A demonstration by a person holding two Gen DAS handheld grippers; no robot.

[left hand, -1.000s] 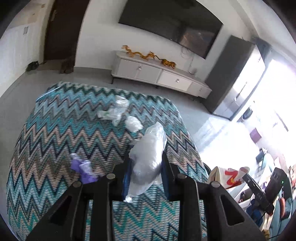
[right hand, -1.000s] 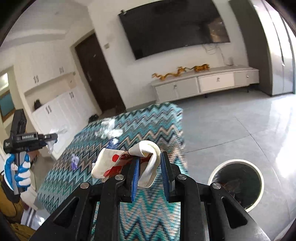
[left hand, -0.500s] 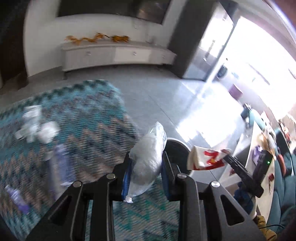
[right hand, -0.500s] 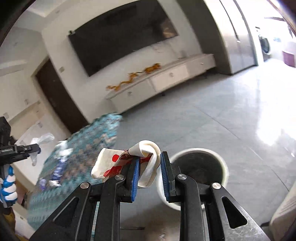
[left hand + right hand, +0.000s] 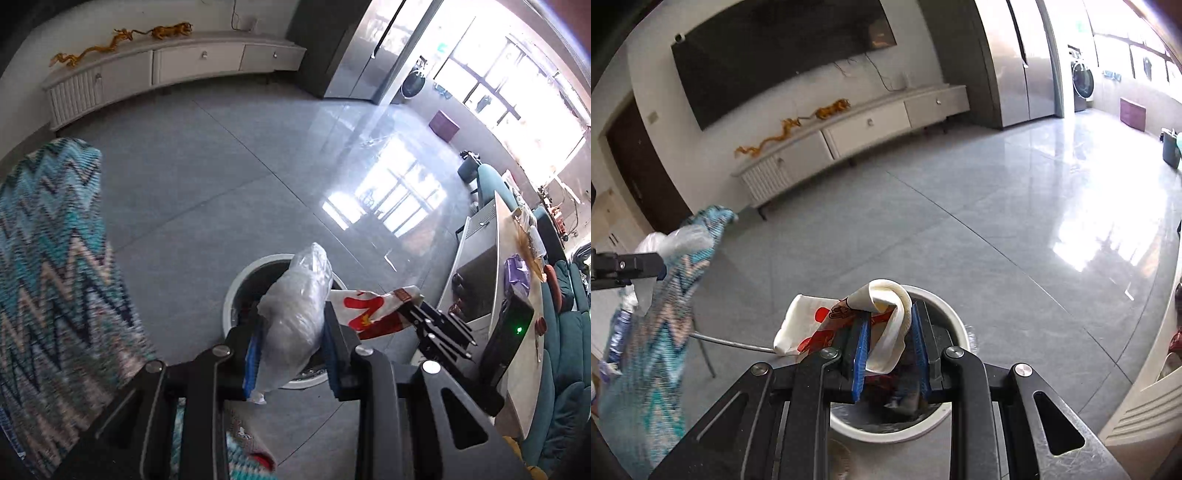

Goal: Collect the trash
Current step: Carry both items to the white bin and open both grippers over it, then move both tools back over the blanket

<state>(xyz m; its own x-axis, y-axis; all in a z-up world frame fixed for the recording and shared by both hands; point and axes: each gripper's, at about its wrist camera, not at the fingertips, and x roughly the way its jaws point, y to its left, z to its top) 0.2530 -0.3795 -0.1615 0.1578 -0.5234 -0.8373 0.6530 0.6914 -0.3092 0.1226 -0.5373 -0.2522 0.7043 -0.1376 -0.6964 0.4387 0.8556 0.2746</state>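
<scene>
The left gripper point(image 5: 291, 354) is clamping a crumpled clear plastic bag point(image 5: 295, 314) between its blue-padded fingers point(image 5: 251, 356), the bag bulging upward and forward out of the grip and a twisted tail of it hanging below the pads. In the left wrist view the bag is lying over the white-rimmed trash bin point(image 5: 236, 295), which is standing on the grey tiled floor point(image 5: 207, 192) just beyond the fingertips. The right gripper point(image 5: 890, 350) is pinching a folded white and red paper wrapper point(image 5: 882, 325), one loop of it curling up between the fingers and a flat end sticking out to the left. In the right wrist view the wrapper is sitting over the near left part of the bin's dark opening, with the white rim point(image 5: 956, 325) showing behind and to the right of it. Both grippers are angling down toward the bin, the right one with its wrapper appearing in the left wrist view just right of the plastic bag. The table with the teal zigzag cloth point(image 5: 48, 258) is standing to the left of the bin, blurred. A long white cabinet point(image 5: 864, 136) is running along the far wall.
</scene>
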